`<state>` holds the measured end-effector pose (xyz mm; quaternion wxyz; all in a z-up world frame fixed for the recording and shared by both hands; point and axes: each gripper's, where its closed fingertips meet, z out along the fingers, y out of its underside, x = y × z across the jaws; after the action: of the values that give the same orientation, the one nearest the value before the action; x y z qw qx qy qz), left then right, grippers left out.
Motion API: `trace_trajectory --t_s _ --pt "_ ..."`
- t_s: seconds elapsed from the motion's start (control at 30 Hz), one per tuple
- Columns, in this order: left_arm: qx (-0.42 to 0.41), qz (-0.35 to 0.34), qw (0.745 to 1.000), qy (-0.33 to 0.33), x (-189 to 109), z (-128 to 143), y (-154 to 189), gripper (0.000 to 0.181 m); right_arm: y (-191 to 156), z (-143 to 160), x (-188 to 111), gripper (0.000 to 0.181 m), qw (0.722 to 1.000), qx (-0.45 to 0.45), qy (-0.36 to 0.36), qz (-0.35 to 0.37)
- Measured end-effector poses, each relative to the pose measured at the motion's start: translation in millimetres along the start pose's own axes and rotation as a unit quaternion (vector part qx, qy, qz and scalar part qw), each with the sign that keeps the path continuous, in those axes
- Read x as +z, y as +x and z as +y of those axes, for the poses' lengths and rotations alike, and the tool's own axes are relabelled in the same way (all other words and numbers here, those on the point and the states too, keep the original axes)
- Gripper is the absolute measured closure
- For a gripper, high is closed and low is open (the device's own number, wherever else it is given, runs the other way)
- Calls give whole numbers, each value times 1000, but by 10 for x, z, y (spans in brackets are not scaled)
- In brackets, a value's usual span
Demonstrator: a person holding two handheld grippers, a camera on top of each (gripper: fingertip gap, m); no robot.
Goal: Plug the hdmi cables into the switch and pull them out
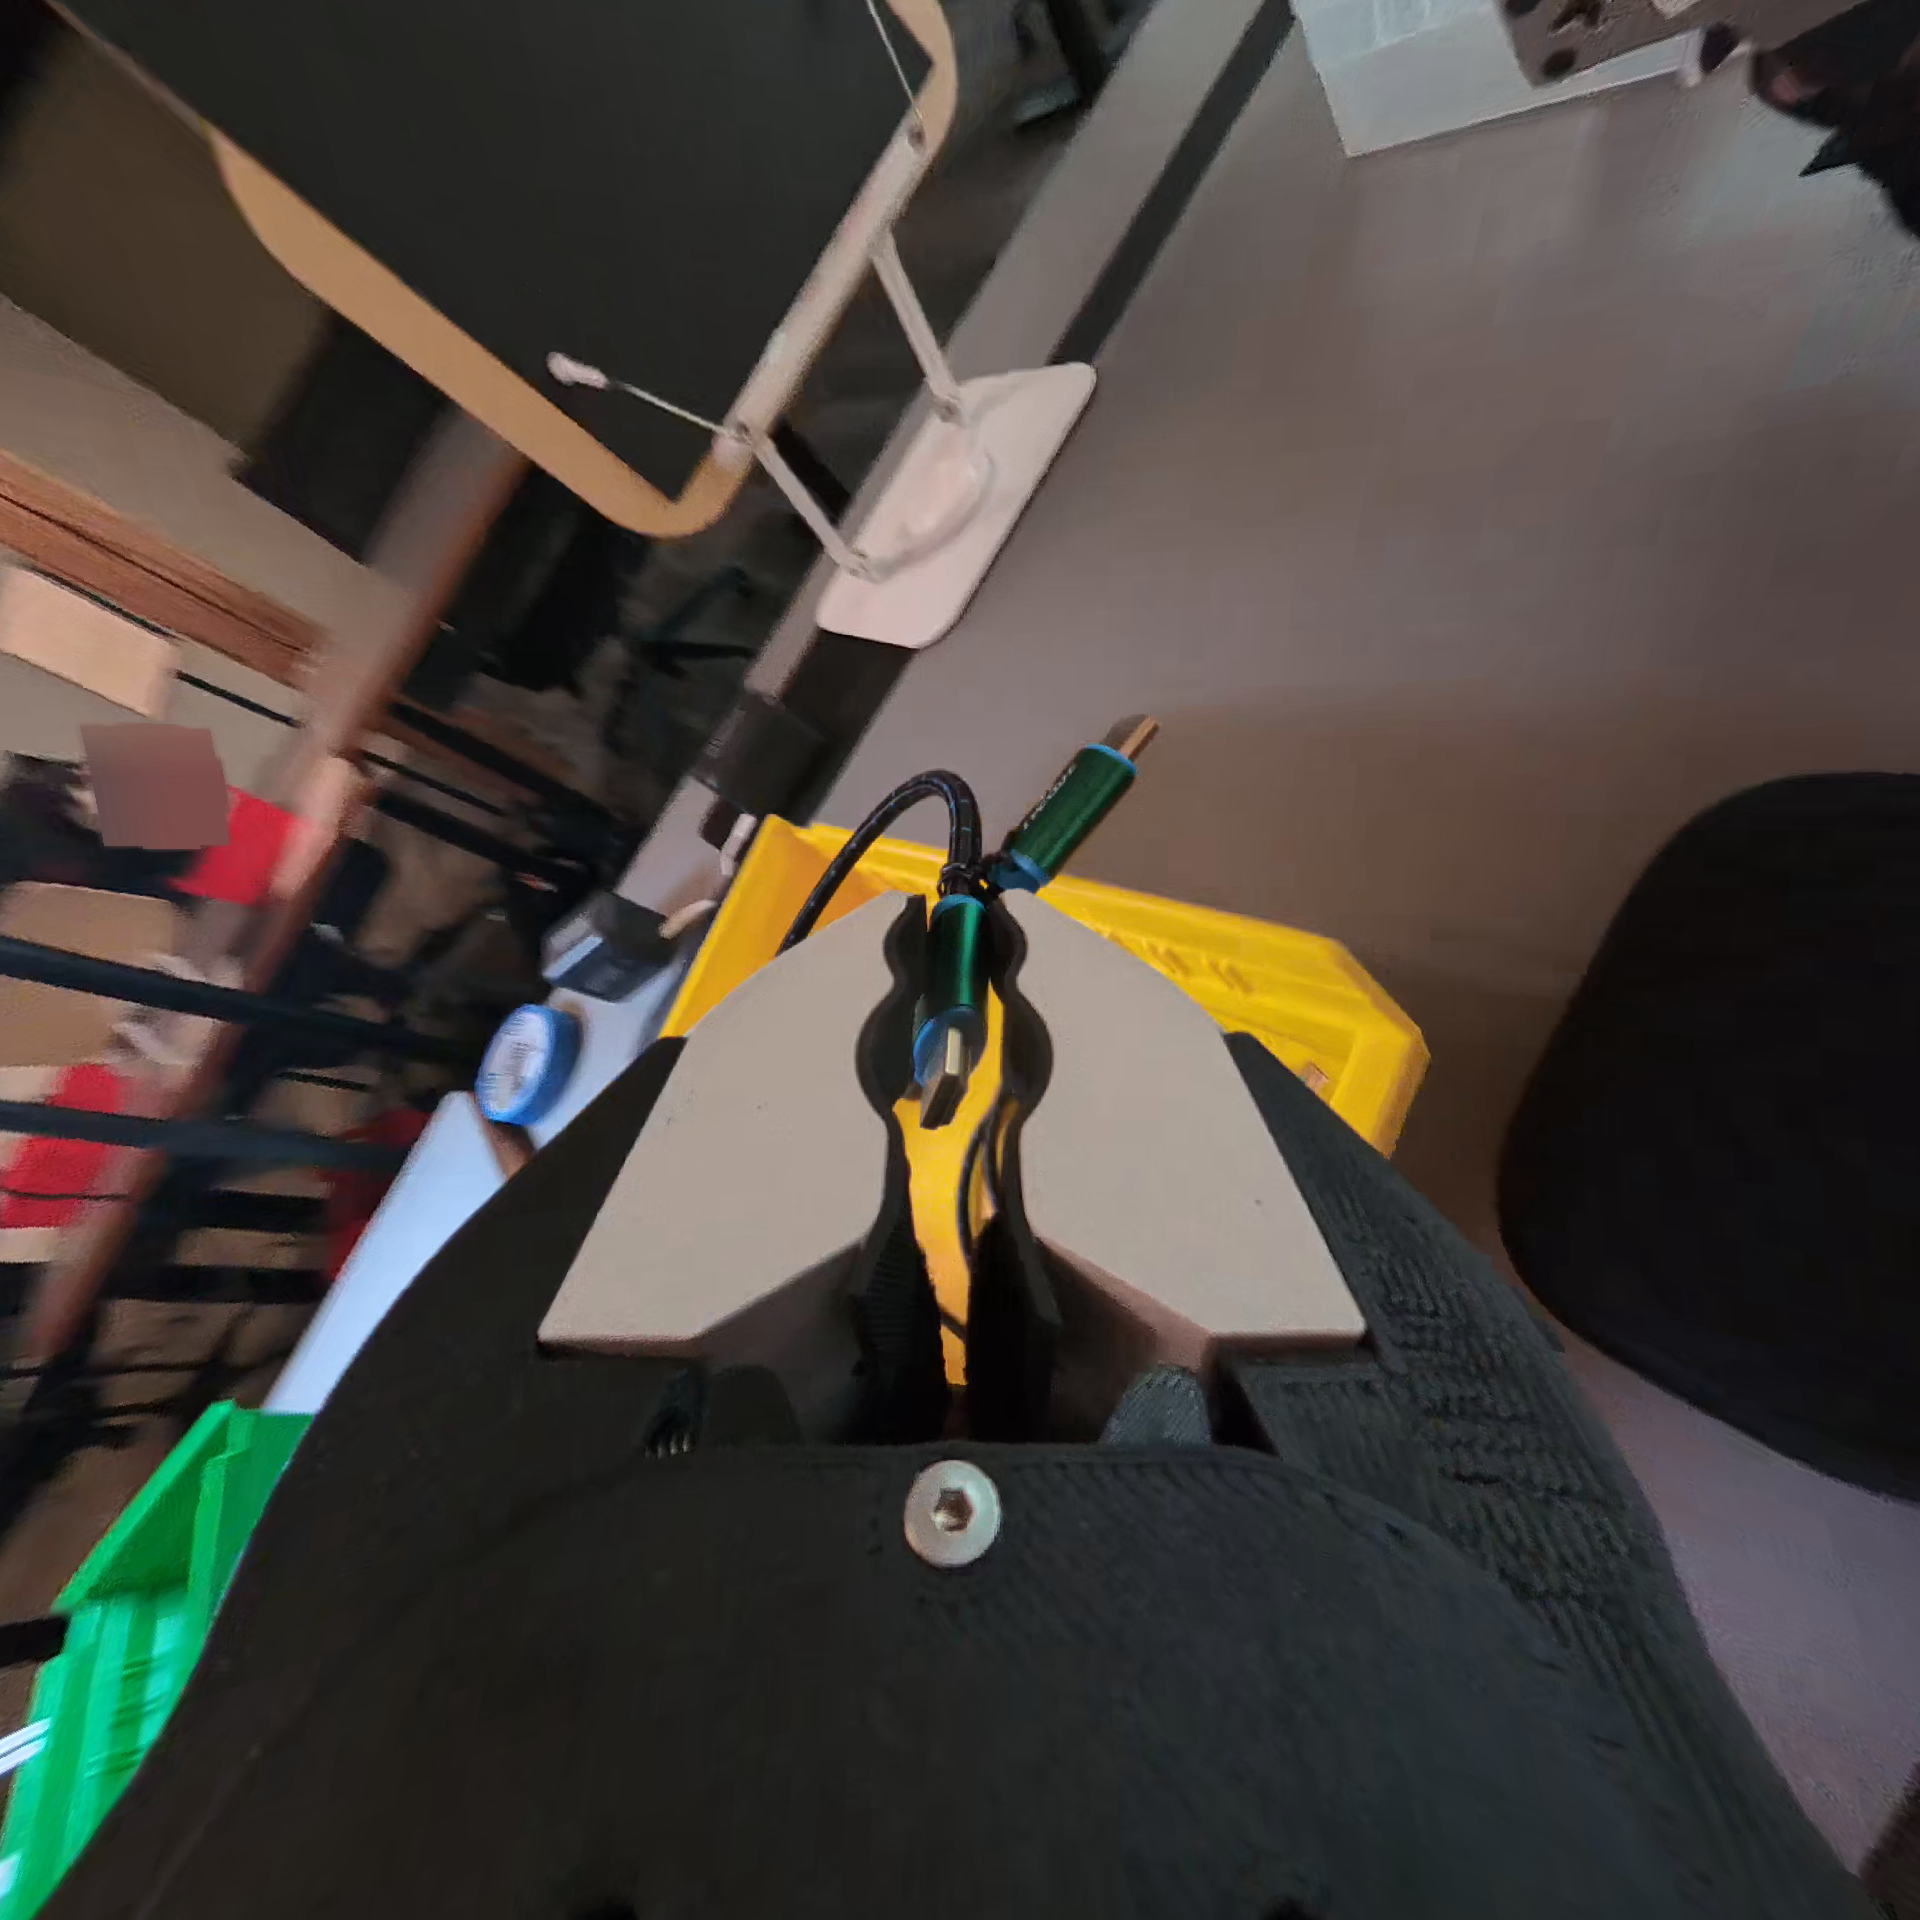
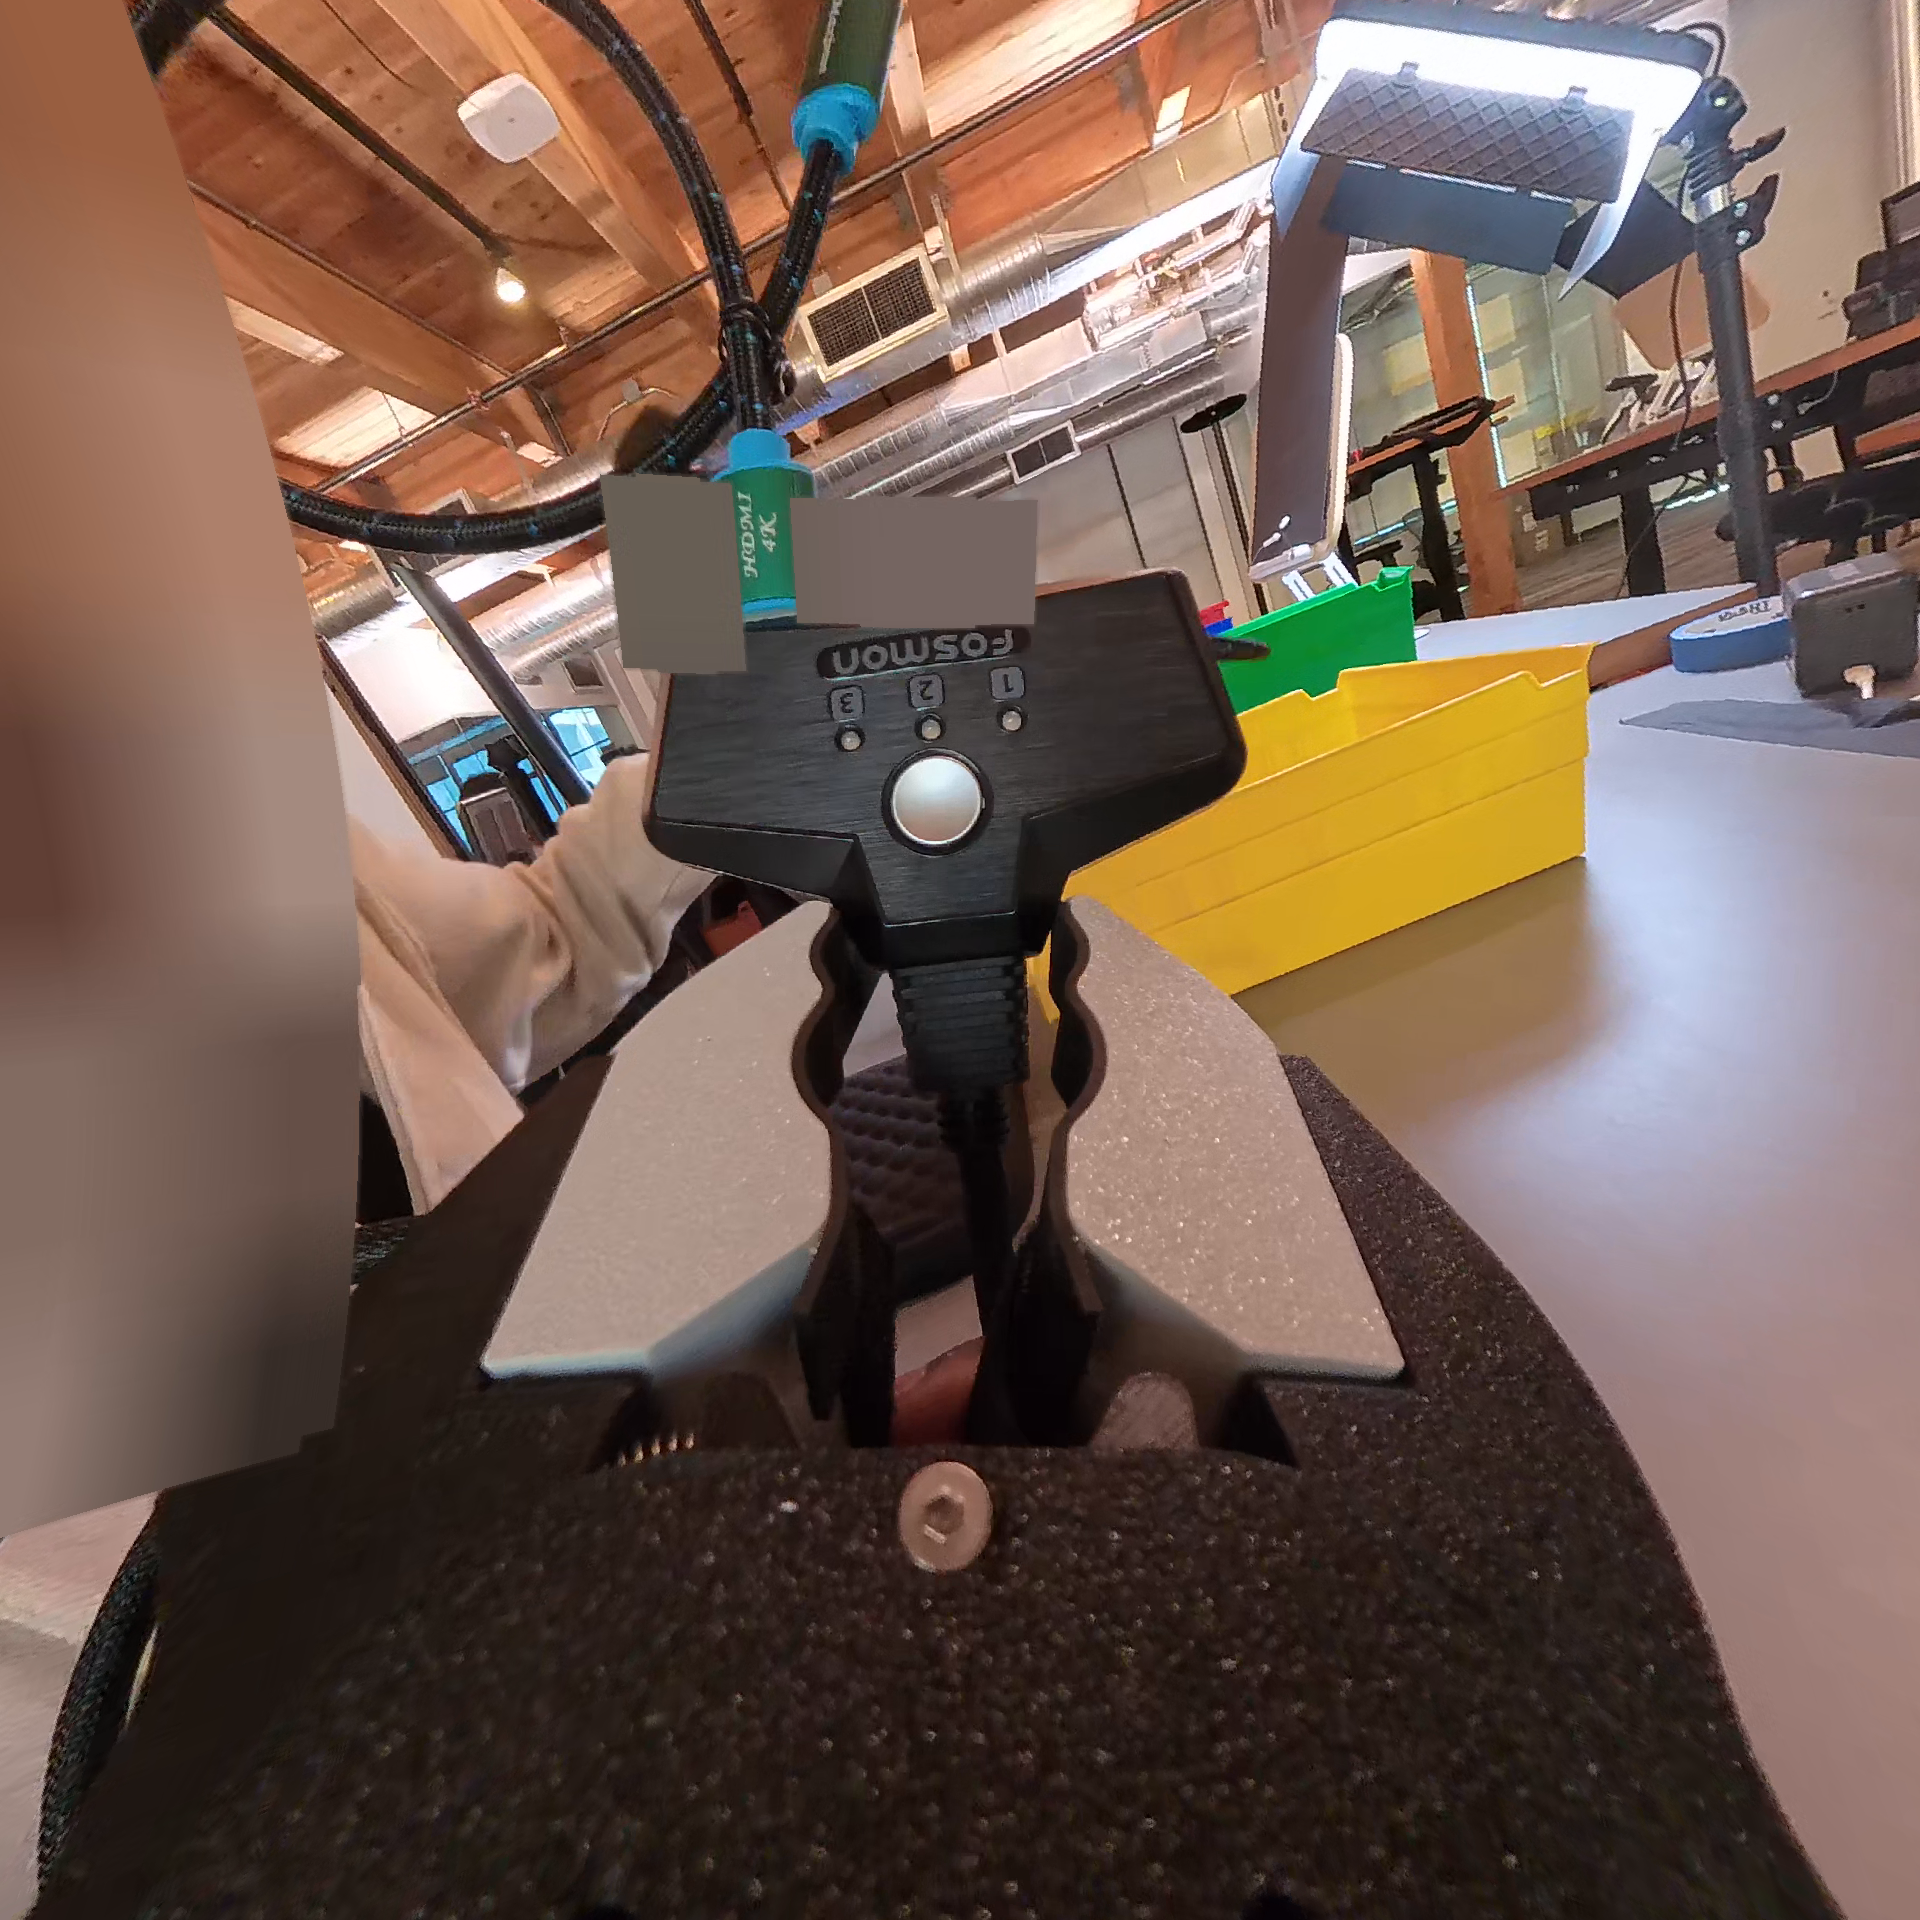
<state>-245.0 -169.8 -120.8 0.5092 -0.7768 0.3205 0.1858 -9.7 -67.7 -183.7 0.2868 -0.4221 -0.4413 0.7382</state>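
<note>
In the left wrist view my left gripper is shut on a black braided HDMI cable. One green plug with blue rings lies between the fingers and points back at the camera. A second green plug sticks out past the tips. In the right wrist view my right gripper is shut on the ribbed neck of the black HDMI switch and holds it upright above the table. A green plug sits in the switch's far left port. Another green plug hangs at the top of the view.
A yellow bin and a green bin stand on the grey table, with a blue tape roll and a small grey box behind. A light panel hangs overhead. A person's pale sleeve is at left. A black chair is at right.
</note>
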Motion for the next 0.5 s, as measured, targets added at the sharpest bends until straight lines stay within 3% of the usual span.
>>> trace_trajectory --t_s 0.2,0.37,0.5 --pt "117 -114 986 -21 88 -222 580 170 -10 -7 0 144 1000 -11 -3 6" --pt "133 -132 982 -28 267 -245 1336 170 -9 -15 -7 144 1000 -17 -5 10" --pt "111 -91 990 -14 410 -128 1899 170 -17 -4 4 144 1000 -15 -7 7"
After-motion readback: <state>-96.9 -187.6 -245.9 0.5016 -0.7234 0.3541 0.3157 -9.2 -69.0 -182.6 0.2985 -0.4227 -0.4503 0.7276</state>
